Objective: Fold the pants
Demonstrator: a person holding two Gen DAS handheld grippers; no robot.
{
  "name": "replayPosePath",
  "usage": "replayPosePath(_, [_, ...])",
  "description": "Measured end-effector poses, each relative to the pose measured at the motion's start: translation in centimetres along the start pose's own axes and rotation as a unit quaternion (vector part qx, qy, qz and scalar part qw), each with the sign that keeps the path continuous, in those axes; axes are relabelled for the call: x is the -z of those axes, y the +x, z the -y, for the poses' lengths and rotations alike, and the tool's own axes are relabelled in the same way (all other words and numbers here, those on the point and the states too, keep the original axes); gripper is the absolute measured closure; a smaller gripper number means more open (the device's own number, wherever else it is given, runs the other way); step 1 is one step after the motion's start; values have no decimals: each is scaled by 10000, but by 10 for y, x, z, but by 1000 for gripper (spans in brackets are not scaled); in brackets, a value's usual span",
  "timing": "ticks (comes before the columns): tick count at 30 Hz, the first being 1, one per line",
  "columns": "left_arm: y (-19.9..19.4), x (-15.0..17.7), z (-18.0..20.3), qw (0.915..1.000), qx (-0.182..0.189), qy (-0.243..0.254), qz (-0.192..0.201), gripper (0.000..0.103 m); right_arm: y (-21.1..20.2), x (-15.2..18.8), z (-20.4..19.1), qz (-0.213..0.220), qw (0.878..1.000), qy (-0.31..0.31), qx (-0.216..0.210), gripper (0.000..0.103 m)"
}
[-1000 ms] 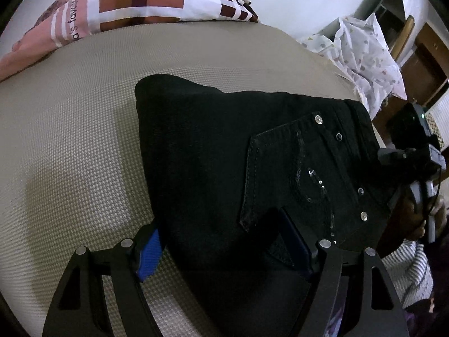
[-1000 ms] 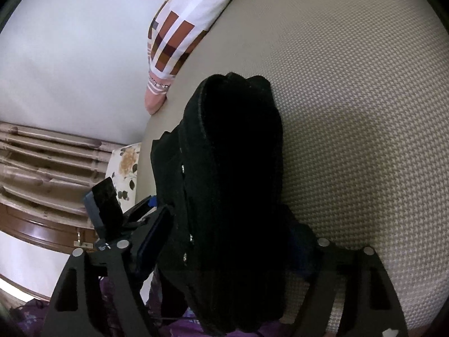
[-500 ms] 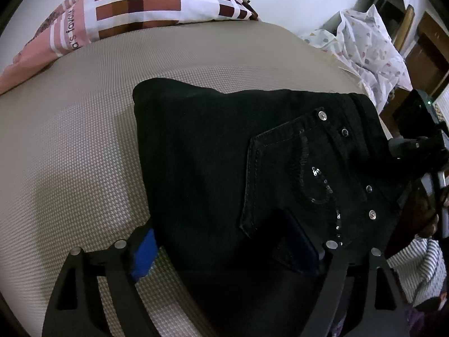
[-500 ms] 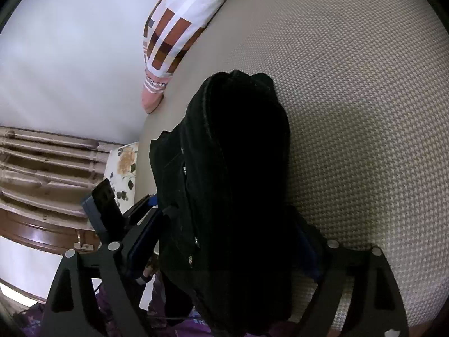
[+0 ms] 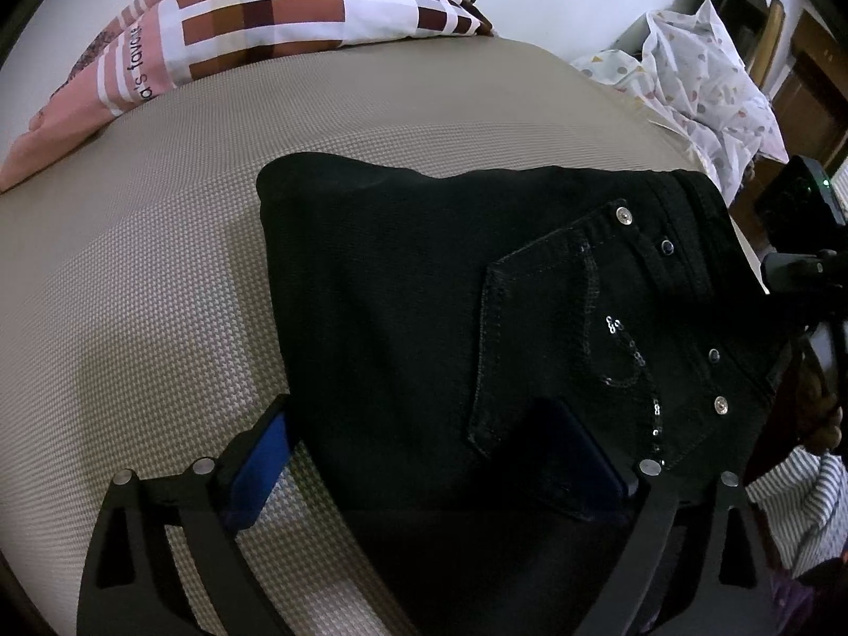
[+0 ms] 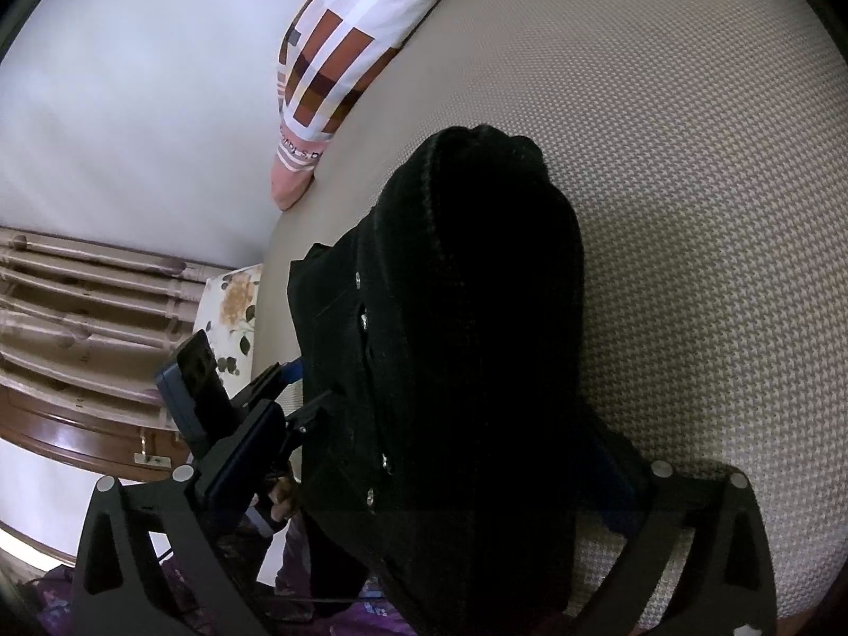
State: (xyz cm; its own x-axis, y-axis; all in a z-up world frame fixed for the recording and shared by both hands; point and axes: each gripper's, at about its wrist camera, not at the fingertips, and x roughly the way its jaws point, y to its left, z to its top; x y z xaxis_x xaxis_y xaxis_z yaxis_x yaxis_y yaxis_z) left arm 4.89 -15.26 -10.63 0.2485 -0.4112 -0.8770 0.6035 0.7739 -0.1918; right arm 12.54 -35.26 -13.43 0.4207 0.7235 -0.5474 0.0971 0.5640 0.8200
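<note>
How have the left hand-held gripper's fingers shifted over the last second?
Yes. The left hand-held gripper is opening: its blue left finger has drawn away from the pants' edge, baring more of the bed between them.

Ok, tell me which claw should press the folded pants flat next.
Left, probably. The left claw looks down on the pants' broad pocket face; the right claw faces their thick edge. Both are opening, the pants between their fingers.

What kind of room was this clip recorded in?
Most likely a bedroom. The folded black pants lie on a beige woven mattress, a pink, white and brown checked pillow sits at its far edge, and brown wooden furniture stands alongside.
</note>
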Motion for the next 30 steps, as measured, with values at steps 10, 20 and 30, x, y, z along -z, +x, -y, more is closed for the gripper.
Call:
replayPosePath(10, [-3, 3, -3, 9990, 387, 170, 114, 19, 5, 5, -13, -93, 9983, -477, 326, 1])
replayPosePath(20, [-5, 0, -18, 9968, 774, 19, 201, 30, -1, 6, -5, -5, 9988, -490, 85, 0])
replayPosePath(30, [3, -8, -6, 9949, 995, 110, 78, 5, -8, 11, -3, 266, 9952, -512, 791, 59])
